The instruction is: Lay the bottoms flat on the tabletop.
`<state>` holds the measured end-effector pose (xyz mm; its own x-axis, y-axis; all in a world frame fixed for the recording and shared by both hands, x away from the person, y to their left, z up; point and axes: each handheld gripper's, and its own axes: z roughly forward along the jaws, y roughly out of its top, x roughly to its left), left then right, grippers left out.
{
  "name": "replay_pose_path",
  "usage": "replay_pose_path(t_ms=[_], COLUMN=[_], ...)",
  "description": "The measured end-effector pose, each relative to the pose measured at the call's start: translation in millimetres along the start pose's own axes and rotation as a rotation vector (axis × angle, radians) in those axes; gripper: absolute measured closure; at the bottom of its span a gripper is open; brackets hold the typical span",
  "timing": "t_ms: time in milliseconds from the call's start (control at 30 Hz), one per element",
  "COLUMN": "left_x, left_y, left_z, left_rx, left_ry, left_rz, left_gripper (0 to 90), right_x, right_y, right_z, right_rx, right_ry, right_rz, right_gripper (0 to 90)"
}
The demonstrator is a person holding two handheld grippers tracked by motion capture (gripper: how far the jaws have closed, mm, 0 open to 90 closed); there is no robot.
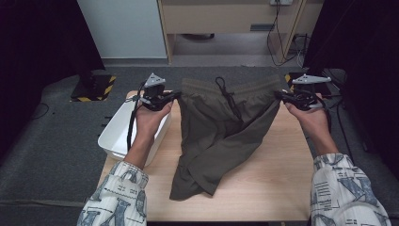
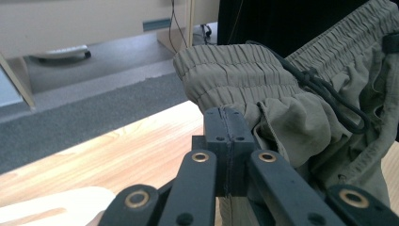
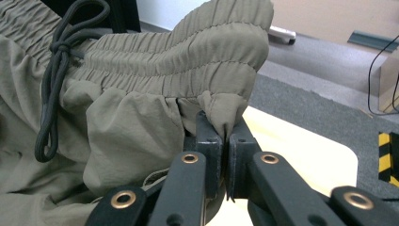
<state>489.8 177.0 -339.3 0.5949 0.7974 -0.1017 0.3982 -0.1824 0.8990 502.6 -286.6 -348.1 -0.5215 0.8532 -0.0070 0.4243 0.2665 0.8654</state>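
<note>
Olive-green drawstring fabric shorts (image 1: 221, 136): waistband corners pinched in closed fingers of left gripper (image 1: 175, 95) and right gripper (image 1: 278, 96), lifted at far edge of pale wooden counter (image 1: 273, 179); legs crumpled, spreading and folding remain.

White tub (image 1: 114, 133) at the left edge of a pale wooden tabletop (image 1: 263, 179), partly overhanging it. Grey carpet (image 1: 51, 141) all round. Yellow-and-black striped blocks (image 1: 94, 88) on the carpet beyond the tabletop. Wooden cabinet (image 1: 226, 19) and dangling cables (image 1: 277, 37) farther back.
</note>
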Motion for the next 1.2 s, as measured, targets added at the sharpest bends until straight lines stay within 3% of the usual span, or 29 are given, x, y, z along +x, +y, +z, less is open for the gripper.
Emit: replay_pose_path(t_ms=[467, 833, 1100, 1200], left_x=[6.1, 8.8, 17.4, 26.4], left_y=[-5.3, -5.8, 11.0, 15.5], left_z=[26.1, 32.0, 45.5, 59.7], left_rx=[0.045, 0.056, 0.073, 0.113], left_ry=[0.02, 0.025, 0.047, 0.071], left_rz=[-0.021, -0.029, -0.027, -0.033], left_gripper=[89.9, 89.9, 89.9, 89.6], right_x=[-14.5, -14.8, -22.4, -26.4], right_y=[-10.6, -10.9, 9.0, 15.5], right_z=[31.3, 33.5, 44.7, 56.3], right_rx=[0.041, 0.041, 0.056, 0.073], right_ry=[-0.014, -0.018, -0.034, -0.042], right_rz=[0.038, 0.049, 0.048, 0.06], right_gripper=[86.5, 86.6, 86.6, 85.4])
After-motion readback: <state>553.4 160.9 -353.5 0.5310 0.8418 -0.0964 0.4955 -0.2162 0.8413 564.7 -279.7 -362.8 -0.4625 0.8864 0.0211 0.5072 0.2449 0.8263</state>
